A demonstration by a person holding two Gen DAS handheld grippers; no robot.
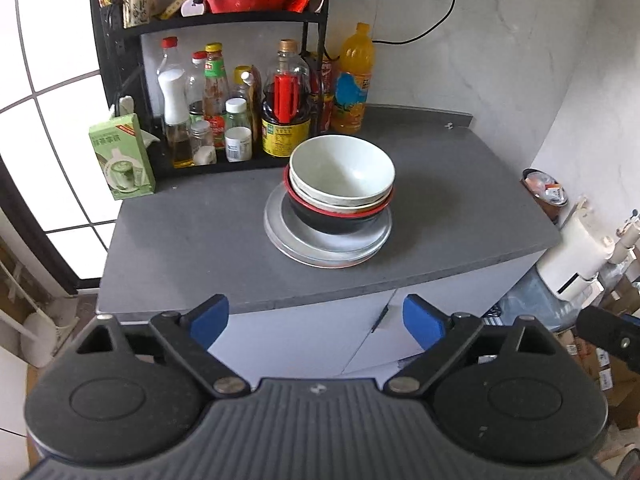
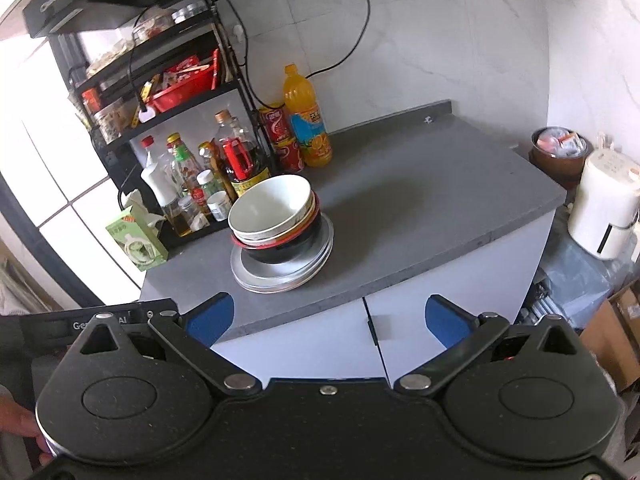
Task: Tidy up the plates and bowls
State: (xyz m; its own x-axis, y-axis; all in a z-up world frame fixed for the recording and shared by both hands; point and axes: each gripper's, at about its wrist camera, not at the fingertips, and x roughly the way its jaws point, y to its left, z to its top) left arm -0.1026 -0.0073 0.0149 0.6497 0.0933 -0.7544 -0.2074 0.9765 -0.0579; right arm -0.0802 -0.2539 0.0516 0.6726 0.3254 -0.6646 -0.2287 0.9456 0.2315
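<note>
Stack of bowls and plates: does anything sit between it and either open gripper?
Nothing visible does. The stack of bowls and plates stands alone on the grey counter; the left gripper and right gripper hang off its front edge, jaws apart, with only bare counter ahead. The bottles stand behind the stack.

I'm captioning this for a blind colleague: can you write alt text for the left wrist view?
Nested bowls sit on stacked plates on a grey counter, with the open left gripper held back, empty. Condiment bottles crowd a rack behind.
</note>
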